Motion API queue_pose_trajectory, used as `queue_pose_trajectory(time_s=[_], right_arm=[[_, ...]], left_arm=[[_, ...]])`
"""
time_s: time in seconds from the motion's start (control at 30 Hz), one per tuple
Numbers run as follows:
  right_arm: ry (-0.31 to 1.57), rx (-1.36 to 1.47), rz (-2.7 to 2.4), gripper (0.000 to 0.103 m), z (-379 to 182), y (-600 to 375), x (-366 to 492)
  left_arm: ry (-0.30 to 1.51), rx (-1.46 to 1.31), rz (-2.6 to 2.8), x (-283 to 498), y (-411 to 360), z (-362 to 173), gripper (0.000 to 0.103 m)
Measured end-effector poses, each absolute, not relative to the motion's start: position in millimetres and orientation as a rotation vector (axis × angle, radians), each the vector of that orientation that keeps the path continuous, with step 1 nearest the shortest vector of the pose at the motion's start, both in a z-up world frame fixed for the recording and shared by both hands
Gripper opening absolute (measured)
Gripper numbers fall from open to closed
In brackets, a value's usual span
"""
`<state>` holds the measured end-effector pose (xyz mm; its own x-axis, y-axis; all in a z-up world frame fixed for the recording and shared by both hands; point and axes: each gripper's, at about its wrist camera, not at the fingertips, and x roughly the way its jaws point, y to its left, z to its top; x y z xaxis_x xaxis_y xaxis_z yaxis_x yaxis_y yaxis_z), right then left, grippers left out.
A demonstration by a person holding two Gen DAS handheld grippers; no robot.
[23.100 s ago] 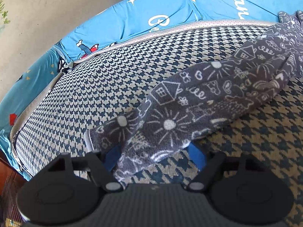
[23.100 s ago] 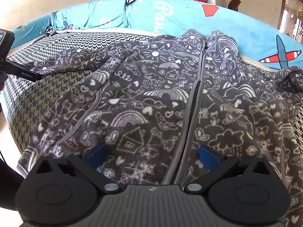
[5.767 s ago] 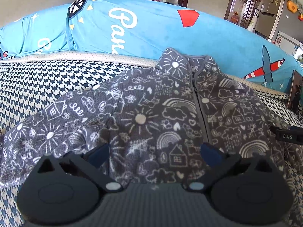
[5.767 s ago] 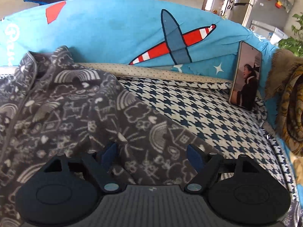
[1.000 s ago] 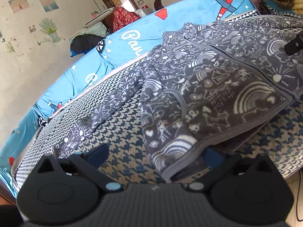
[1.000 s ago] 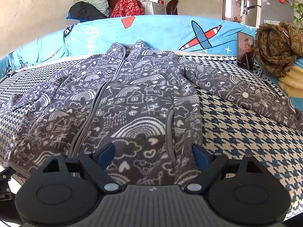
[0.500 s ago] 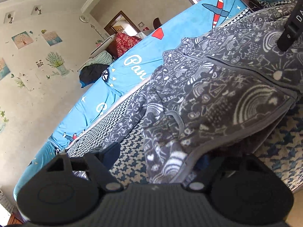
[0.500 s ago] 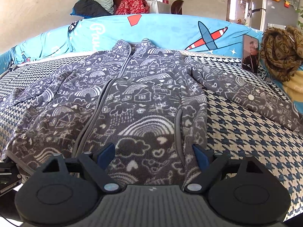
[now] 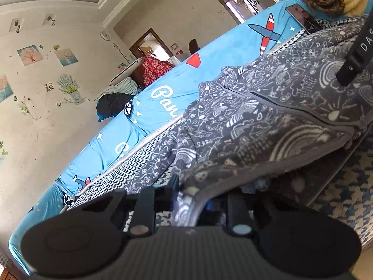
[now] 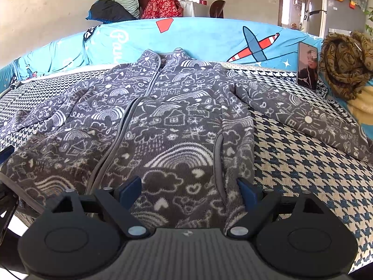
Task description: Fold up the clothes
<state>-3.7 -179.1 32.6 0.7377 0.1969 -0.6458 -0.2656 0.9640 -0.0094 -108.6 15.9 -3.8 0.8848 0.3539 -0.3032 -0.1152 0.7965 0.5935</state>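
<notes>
A dark grey fleece jacket [image 10: 177, 116] with white doodle print lies zipped and face up on the houndstooth cover [image 10: 303, 168], sleeves spread to both sides. My left gripper [image 9: 193, 196] is shut on the jacket's [image 9: 268, 121] lower left hem corner, and the fabric there is raised off the cover. My right gripper [image 10: 188, 191] stands open over the lower hem just right of the zip, its blue pads [image 10: 130, 190] resting on or just above the fleece. A black part of the right gripper shows in the left wrist view at the upper right.
A blue aeroplane-print backrest [image 10: 209, 37] runs behind the jacket. A phone [image 10: 307, 67] leans against it at the right, beside a brown scarf [image 10: 345, 63]. Piled clothes [image 10: 130, 7] lie beyond the backrest. The cover's front edge is just below both grippers.
My left gripper has closed on the hem corner and tilted, raising that corner. The right gripper has edged closer to the hem and stays open.
</notes>
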Motion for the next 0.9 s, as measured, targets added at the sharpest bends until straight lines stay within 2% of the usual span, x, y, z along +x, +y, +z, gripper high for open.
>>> queue_pose_trajectory(time_s=[0.07,0.27,0.43,0.7,0.9], right_arm=[[0.694,-0.098,0.257,0.087,33.5,-180.1,-4.1],[0.686,-0.084,0.277,0.087,36.2,-182.7,-12.0],[0.684,-0.077,0.300,0.087,37.9,-184.4,-23.2],[0.668,-0.070,0.367,0.088,40.6,-187.3,-53.5],[0.615,-0.235,0.421,0.091,35.5,-167.6,-79.0]], left_arm=[[0.381,0.575,0.299,-111.2,19.8,4.8,0.015],[0.402,0.439,0.407,-108.9,50.1,19.3,0.015],[0.401,0.457,0.397,-109.6,48.9,16.9,0.015],[0.409,0.383,0.412,-105.5,54.7,23.2,0.019],[0.472,0.233,0.436,-99.5,76.2,27.6,0.021]])
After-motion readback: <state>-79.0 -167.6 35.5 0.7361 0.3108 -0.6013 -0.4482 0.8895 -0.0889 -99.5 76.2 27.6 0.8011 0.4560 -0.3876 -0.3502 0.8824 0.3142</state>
